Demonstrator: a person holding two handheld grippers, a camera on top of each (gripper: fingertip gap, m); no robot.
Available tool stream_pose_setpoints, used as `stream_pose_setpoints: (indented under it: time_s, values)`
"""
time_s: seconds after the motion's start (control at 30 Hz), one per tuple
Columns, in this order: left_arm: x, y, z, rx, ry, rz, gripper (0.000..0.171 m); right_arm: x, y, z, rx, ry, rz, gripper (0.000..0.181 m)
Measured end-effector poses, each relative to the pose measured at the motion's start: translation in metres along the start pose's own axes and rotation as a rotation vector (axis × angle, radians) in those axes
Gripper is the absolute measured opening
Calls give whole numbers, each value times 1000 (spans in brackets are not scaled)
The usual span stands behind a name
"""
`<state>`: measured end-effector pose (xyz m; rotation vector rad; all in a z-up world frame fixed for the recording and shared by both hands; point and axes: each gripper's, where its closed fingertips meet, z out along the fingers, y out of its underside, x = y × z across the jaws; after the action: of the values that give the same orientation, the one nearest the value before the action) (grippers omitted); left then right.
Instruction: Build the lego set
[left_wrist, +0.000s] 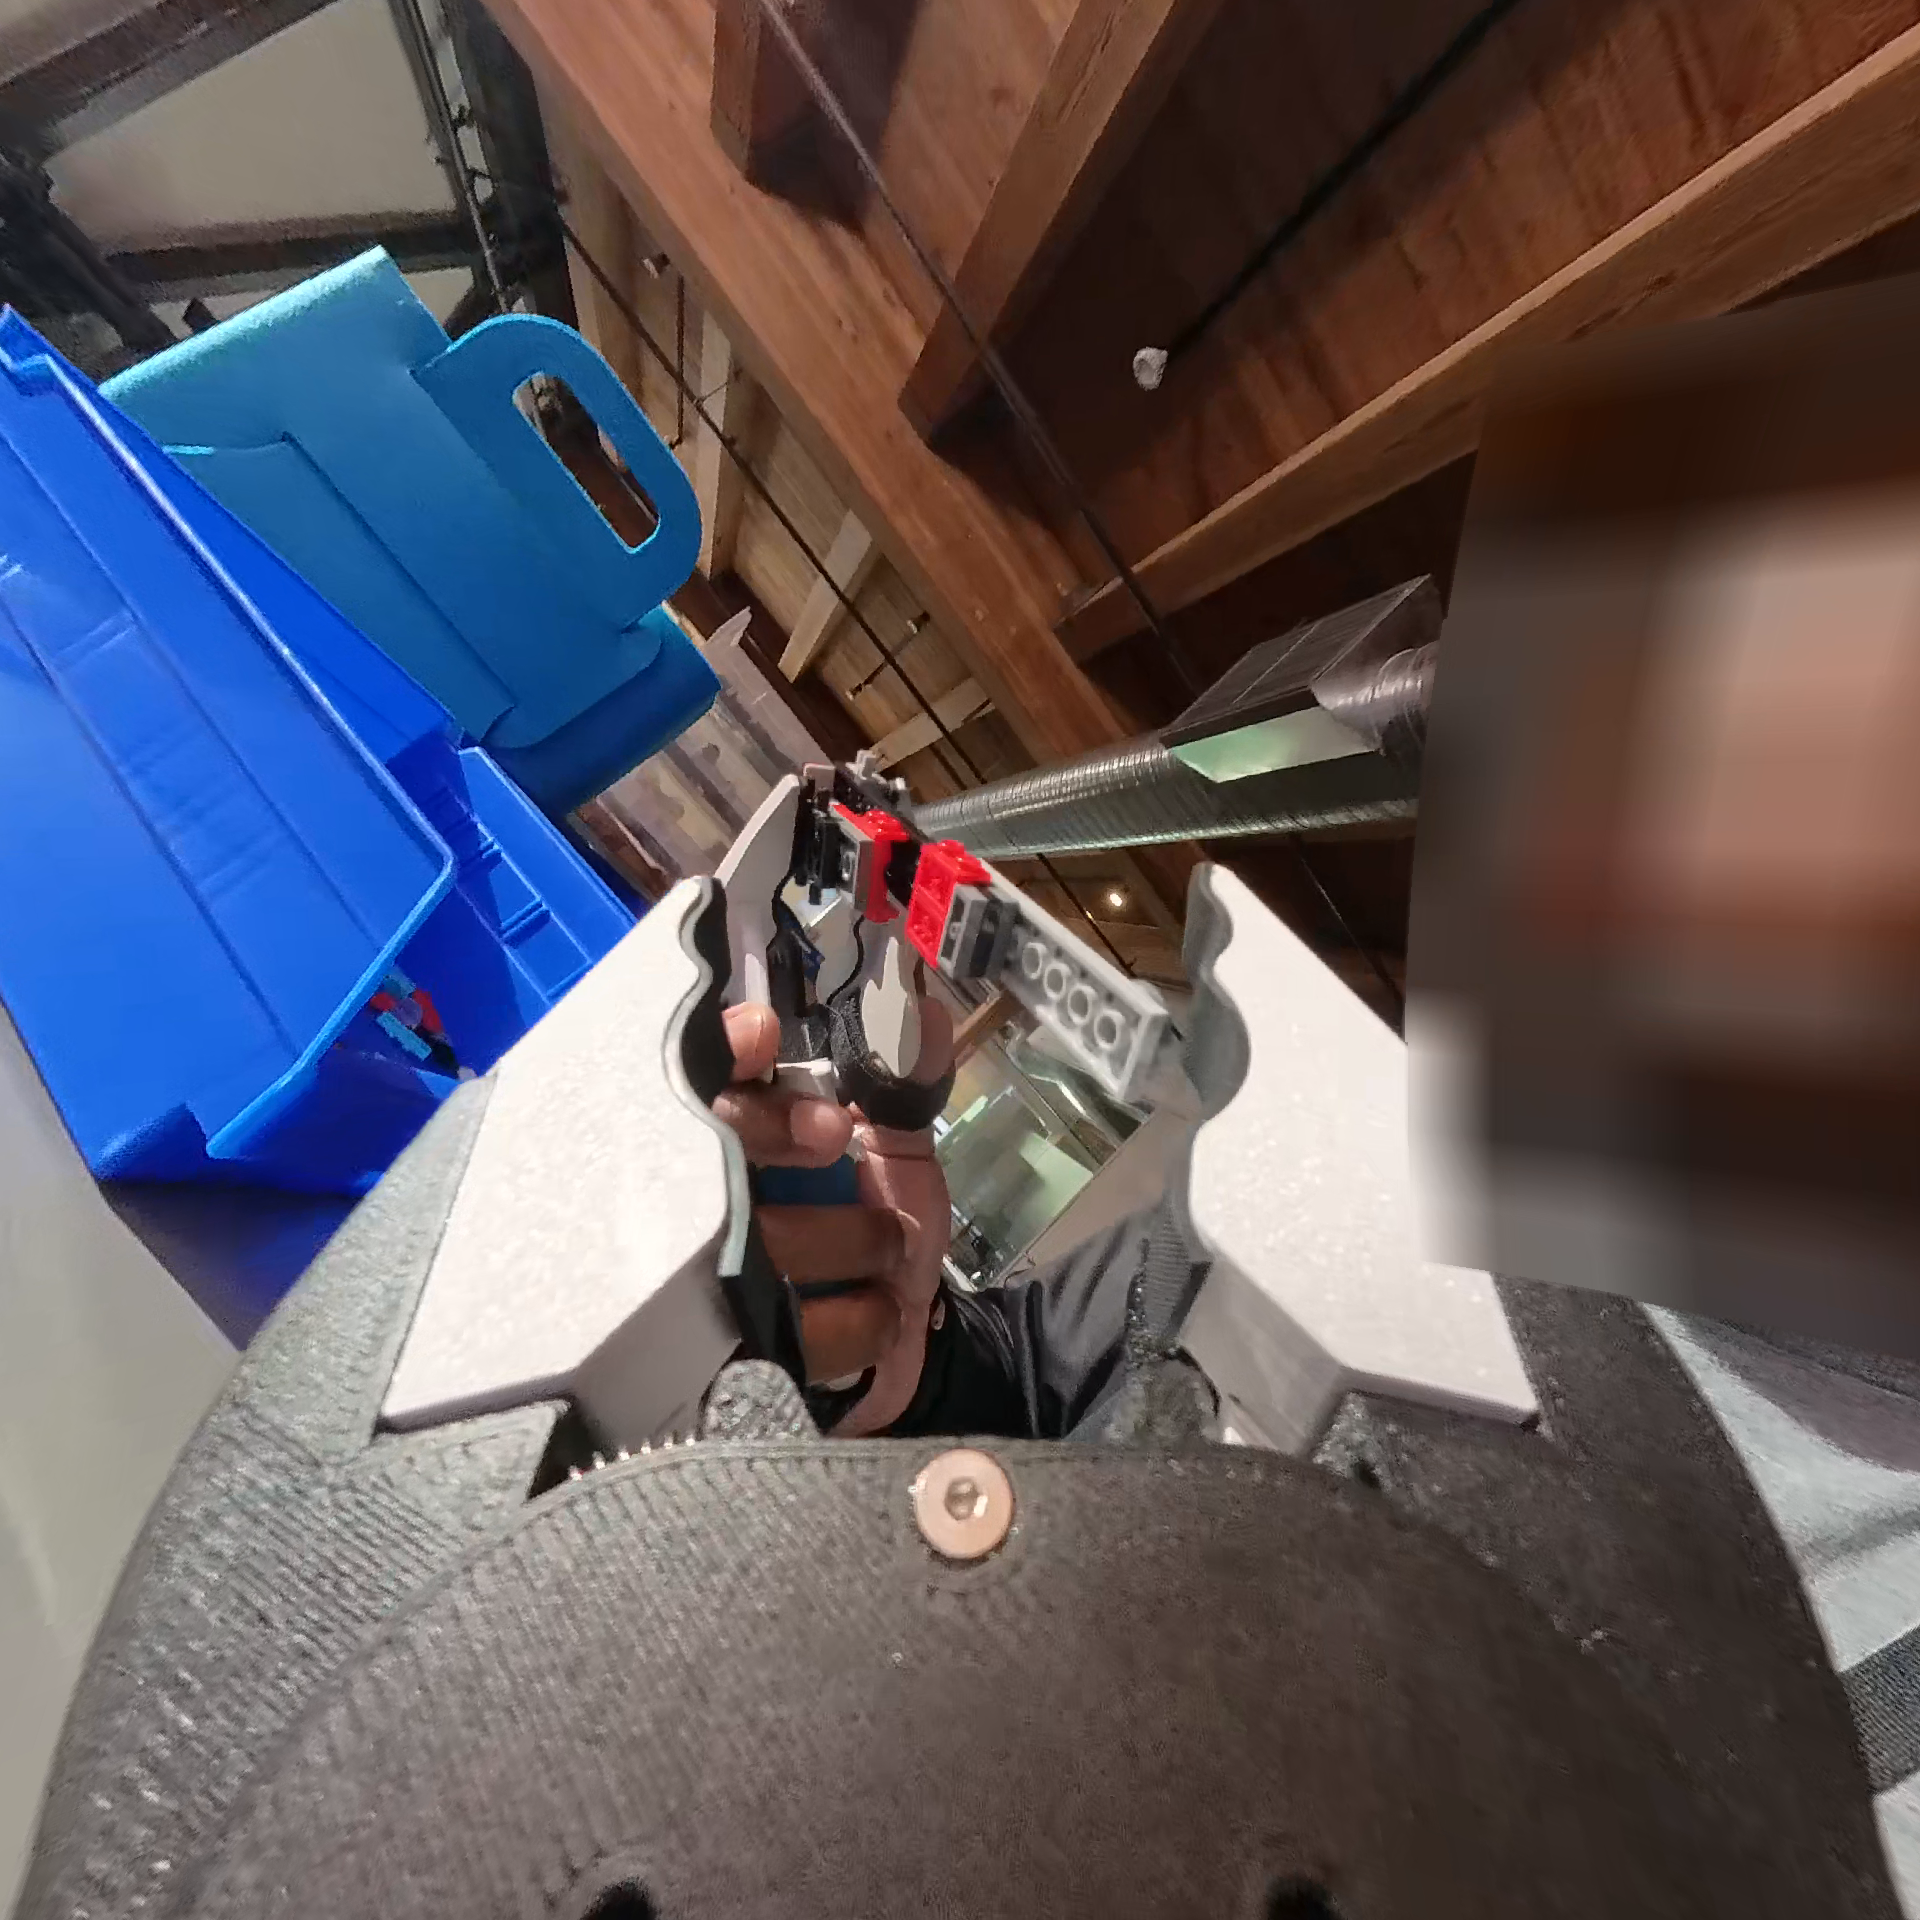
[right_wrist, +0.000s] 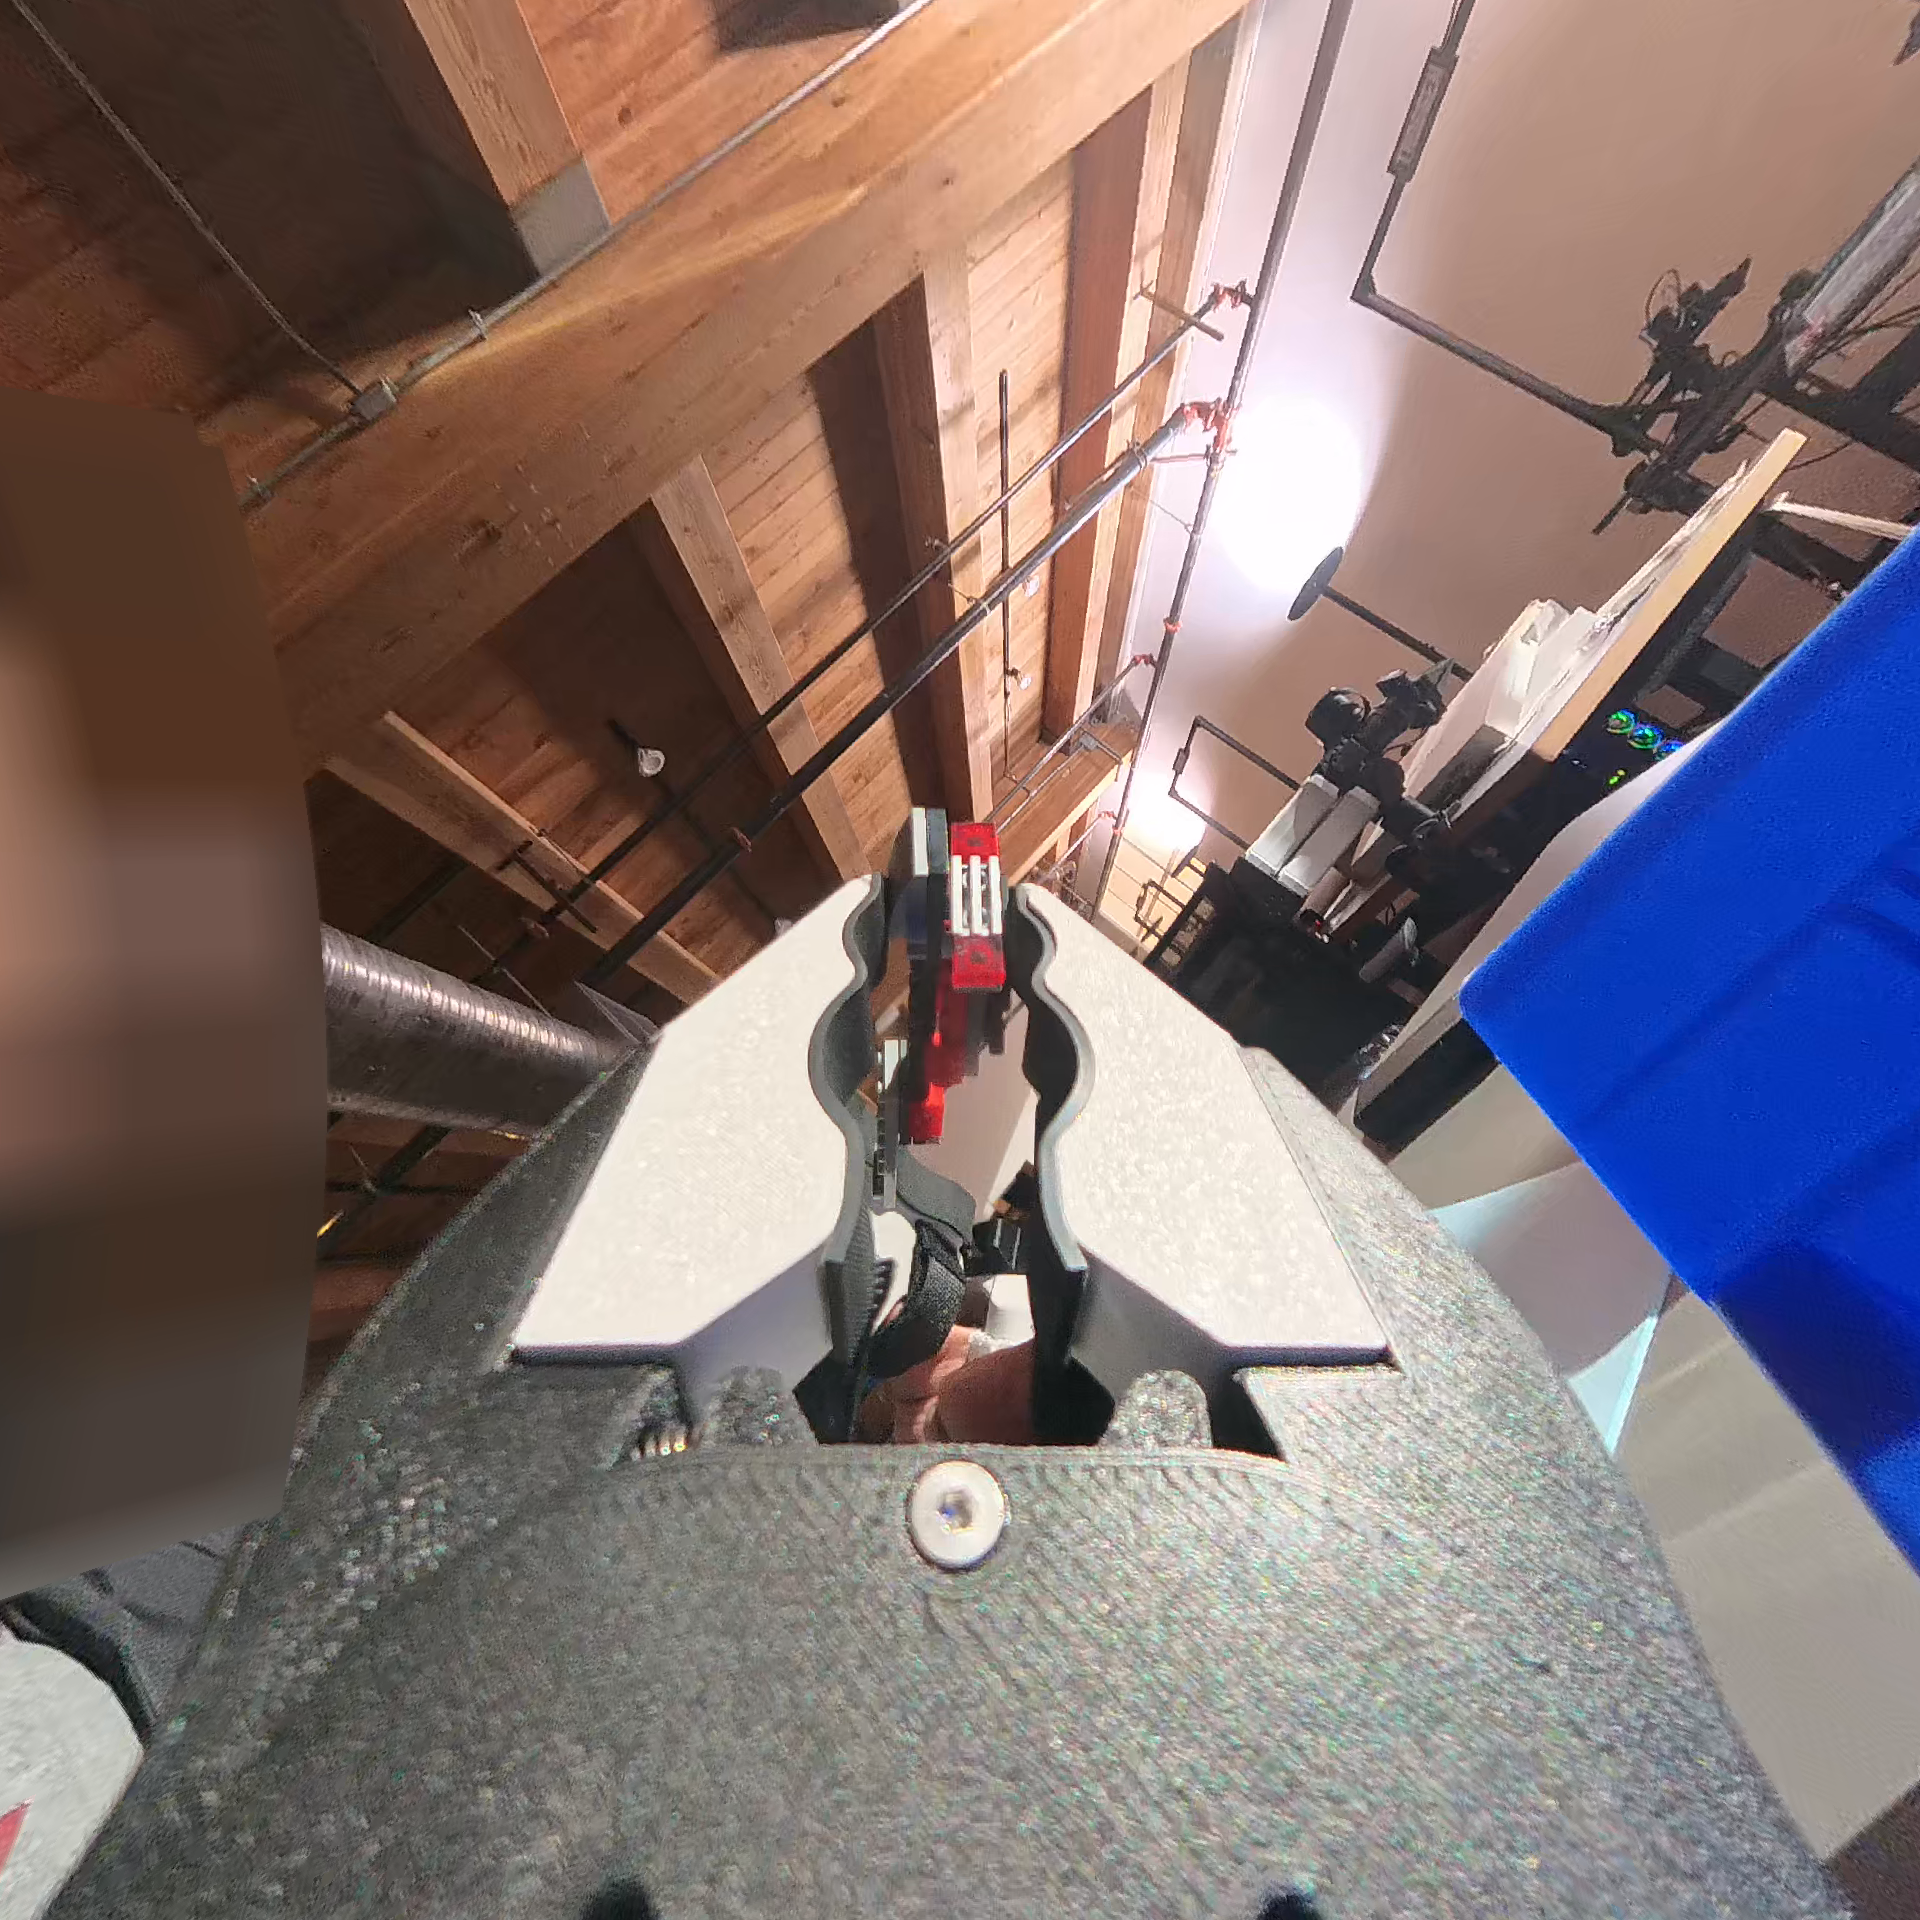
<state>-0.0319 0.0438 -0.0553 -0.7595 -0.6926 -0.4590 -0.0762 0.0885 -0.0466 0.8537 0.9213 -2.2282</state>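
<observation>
Left wrist view: lego assembly (left_wrist: 940, 904), a long light-grey studded plate carrying red, black and dark-grey pieces, held aloft. Right tongs (left_wrist: 831, 821), gripped by a hand (left_wrist: 842, 1174), are clamped on its far end. Left tongs (left_wrist: 951, 971) are spread wide, its right finger (left_wrist: 1221, 997) touching the plate's near end. Blue bins (left_wrist: 229, 790) at left. Wooden beams (left_wrist: 1039, 312) and a silver duct (left_wrist: 1164, 795) overhead.

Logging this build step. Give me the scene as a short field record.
Left claw: open, fingers wide apart, one tip touching the plate's end
Right claw: shut on the lego assembly
Lego assembly: long grey studded plate carrying red and black pieces, held up in the air
Behind: blue plastic bins, wooden ceiling beams, ribbed metal duct
</observation>
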Motion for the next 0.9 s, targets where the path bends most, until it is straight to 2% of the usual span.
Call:
stream_pose_setpoints:
  time_s: [0.17,0.33,0.43,0.6,0.73,0.9]
  values:
    - [2,-9,-3,44,-15,98,87,-3,-12,-4,54,3,-4,23]
    - [-16,25,7,-62,-113,132,75,-6,-17,-7,94,14,-22,23]
    - [-24,43,15,-74,-161,153,64,-2,-13,-7,97,29,-23,23]
    - [-27,32,14,81,-188,93,49,3,4,-6,77,51,-15,23]
    - [-25,33,14,87,-163,60,46,4,27,-3,37,52,0,23]
    - [-19,21,7,114,-150,101,24,4,39,-1,11,51,-7,24]
